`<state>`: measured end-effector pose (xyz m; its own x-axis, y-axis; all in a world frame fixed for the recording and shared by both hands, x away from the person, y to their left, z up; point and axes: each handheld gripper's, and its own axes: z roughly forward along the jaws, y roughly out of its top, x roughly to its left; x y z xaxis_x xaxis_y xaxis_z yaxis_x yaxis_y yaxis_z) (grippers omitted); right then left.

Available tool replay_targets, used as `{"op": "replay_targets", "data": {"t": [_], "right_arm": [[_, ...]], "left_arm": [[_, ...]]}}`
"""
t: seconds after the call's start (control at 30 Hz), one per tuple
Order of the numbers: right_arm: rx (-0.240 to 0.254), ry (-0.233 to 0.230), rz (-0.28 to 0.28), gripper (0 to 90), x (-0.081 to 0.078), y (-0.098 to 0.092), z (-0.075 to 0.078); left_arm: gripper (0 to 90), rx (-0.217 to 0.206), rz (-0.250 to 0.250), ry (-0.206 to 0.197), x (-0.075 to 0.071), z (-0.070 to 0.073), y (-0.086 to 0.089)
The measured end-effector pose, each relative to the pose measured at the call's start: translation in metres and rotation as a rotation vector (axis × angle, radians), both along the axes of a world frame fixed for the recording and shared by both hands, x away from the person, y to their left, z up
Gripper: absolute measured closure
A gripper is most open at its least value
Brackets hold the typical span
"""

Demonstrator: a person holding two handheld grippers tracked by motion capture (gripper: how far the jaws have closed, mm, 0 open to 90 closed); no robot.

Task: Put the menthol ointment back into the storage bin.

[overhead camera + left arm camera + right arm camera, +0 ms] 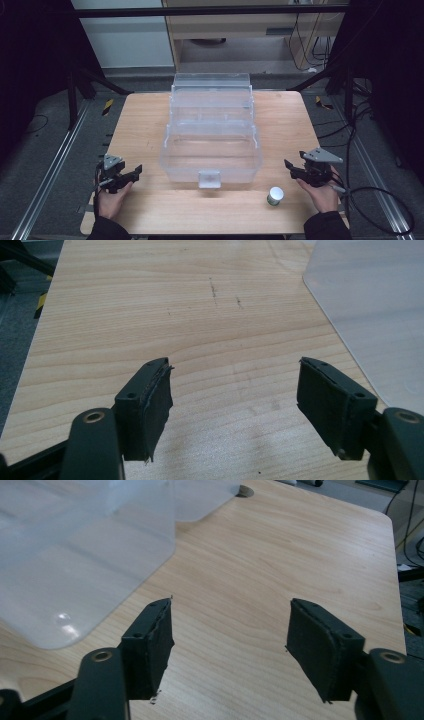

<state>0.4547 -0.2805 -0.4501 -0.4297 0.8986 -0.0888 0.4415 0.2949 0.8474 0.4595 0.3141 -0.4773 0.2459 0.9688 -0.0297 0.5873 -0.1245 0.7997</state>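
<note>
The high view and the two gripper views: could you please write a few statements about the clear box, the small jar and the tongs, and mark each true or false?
1. The clear plastic box stands between the two tongs. True.
2. The small white-lidded jar sits inside the box. False: it stands on the wooden table, in front of the box, toward the right tongs.
3. The left tongs are open with nothing between them. True.
4. The right tongs grip the jar. False: they are open and empty.
</note>
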Motion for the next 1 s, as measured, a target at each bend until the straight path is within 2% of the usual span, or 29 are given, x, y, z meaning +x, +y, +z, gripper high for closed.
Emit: {"op": "replay_targets", "data": {"t": [0.07,0.1,0.13,0.17,0.2,0.3,0.33,0.4,0.43,0.47,0.57,0.63,0.77,0.8,0.9,0.93,0.97,1.0], "right_arm": [[0.003,-0.001,0.000,33.5,0.001,0.000,0.004],[0.016,0.009,0.000,31.8,0.003,0.000,0.014],[0.016,0.009,0.000,31.8,0.003,0.000,0.014],[0.011,0.011,0.004,31.6,0.004,0.003,0.021],[0.011,0.011,0.004,31.6,0.004,0.003,0.021],[-0.005,0.027,0.034,31.3,0.006,0.009,0.034],[-0.016,0.039,0.050,31.2,0.007,0.011,0.038],[-0.037,0.037,0.082,31.0,0.008,0.016,0.045],[-0.063,0.044,0.119,31.0,0.008,0.022,0.051],[-0.063,0.044,0.119,31.0,0.008,0.022,0.051],[-0.141,0.093,0.185,30.9,0.008,0.033,0.061],[-0.171,0.105,0.213,30.9,0.008,0.038,0.064],[-0.198,0.115,0.251,30.4,0.006,0.043,0.069],[-0.224,0.128,0.281,30.2,0.005,0.046,0.073],[-0.254,0.153,0.315,29.7,0.004,0.051,0.077],[-0.254,0.153,0.315,29.7,0.004,0.051,0.077],[-0.265,0.183,0.348,29.4,0.003,0.054,0.078],[-0.265,0.183,0.348,29.4,0.003,0.054,0.078]], "left_arm": [[29.8,-0.001,0.002,0.000,0.000,0.000,0.000],[29.9,0.000,0.003,0.000,0.000,0.001,0.000],[29.9,0.000,0.003,0.000,0.000,0.001,0.000],[30.0,0.003,0.004,0.003,0.000,0.001,0.000],[30.2,0.003,0.004,0.003,0.000,0.001,0.000],[30.7,0.003,0.005,0.002,0.000,0.002,0.000],[30.9,0.005,0.005,0.003,0.000,0.001,0.000],[31.1,0.009,0.005,0.005,0.000,0.001,0.000],[31.2,0.008,0.005,0.007,0.000,0.001,0.000],[31.2,0.008,0.005,0.007,0.000,0.001,0.000],[31.3,0.013,0.007,0.006,0.000,0.001,0.000],[31.3,0.015,0.006,0.006,0.001,0.001,-0.001],[31.3,0.018,0.004,0.007,0.000,0.001,-0.001],[31.3,0.018,0.005,0.009,0.000,0.001,-0.001],[31.3,0.017,0.009,0.009,0.000,0.001,0.000],[31.3,0.017,0.009,0.009,0.000,0.001,0.000],[31.4,0.018,0.007,0.009,0.000,0.001,0.000],[31.4,0.018,0.007,0.009,0.000,0.001,0.000]]}}
